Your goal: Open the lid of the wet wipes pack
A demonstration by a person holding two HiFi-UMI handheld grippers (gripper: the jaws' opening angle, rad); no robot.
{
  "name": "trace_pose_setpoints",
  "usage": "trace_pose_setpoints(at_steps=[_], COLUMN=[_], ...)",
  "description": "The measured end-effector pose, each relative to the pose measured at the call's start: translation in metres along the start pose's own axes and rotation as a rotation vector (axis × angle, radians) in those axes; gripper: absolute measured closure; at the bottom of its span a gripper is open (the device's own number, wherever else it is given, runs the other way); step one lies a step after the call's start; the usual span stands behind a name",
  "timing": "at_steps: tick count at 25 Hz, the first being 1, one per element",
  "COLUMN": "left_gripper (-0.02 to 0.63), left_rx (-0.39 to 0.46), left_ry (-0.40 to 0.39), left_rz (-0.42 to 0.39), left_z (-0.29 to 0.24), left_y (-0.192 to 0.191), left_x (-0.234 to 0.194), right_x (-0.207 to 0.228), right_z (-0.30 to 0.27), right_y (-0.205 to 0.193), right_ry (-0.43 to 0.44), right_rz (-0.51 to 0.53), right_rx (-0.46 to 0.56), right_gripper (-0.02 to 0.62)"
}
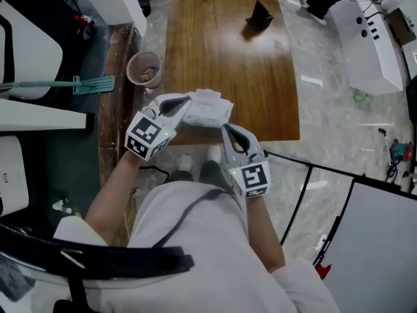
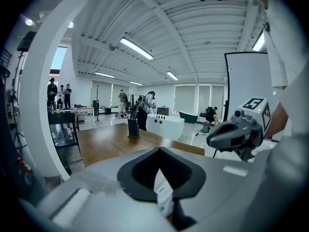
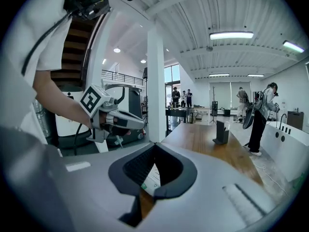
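We find the wet wipes pack [image 1: 207, 109] held between the two claws, seemingly lifted off the tabletop [image 1: 221, 38] and hanging over its near edge. The left claw [image 1: 186, 105] is pressed together on the pack's left end, and its own view shows a strip of the printed white wrapper pinched between the jaws. The right claw [image 1: 226, 130] comes in from the near side and is likewise closed on the pack's near right edge, with wrapper showing between its jaws. The pack's long axis runs roughly left to right across our view, from one claw to the other, with its broad face turned up. We cannot make out the lid clearly, nor tell whether it is lifted. We judge that one claw must let go and reach that upper face while the other keeps the pack steady. The right claw sits nearer the middle of the pack.
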State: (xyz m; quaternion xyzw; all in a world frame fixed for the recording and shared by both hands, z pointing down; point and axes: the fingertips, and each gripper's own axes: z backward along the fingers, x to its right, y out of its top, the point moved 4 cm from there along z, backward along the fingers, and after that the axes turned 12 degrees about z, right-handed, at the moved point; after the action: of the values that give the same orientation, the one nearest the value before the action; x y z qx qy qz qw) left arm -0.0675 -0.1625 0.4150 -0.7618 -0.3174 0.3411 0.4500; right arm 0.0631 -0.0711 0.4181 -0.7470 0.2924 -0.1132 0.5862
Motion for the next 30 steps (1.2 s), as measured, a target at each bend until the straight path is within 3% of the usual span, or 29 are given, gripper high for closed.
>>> trace_pose_setpoints(at_steps=[5, 11, 15, 30], left_gripper=[0.598, 0.599, 0.6, 0.6], left_rx=[0.083, 0.143, 0.195, 0.206], left_ry=[0.026, 0.047, 0.042, 0.056], left_rz=[0.03, -0.011, 0.011, 0.044], left_z=[0.021, 0.041, 0.05, 0.053], left_y=[0.015, 0.026, 0.035, 0.032], left_x=[0.013, 0.037, 0.051, 0.046], right_x=[-0.004, 0.002, 0.004, 0.012], right_z=[0.011, 0.021, 0.022, 0.026], right_y=[0.017, 0.036, 0.052, 0.059], right_ry=[0.025, 0.037, 0.037, 0.012], right_rz=[0.049, -0.01, -0.009, -0.003], right_rx=[0.018, 0.035, 0.065, 0.087], right_gripper=[0.586, 0.586, 0.588, 0.588])
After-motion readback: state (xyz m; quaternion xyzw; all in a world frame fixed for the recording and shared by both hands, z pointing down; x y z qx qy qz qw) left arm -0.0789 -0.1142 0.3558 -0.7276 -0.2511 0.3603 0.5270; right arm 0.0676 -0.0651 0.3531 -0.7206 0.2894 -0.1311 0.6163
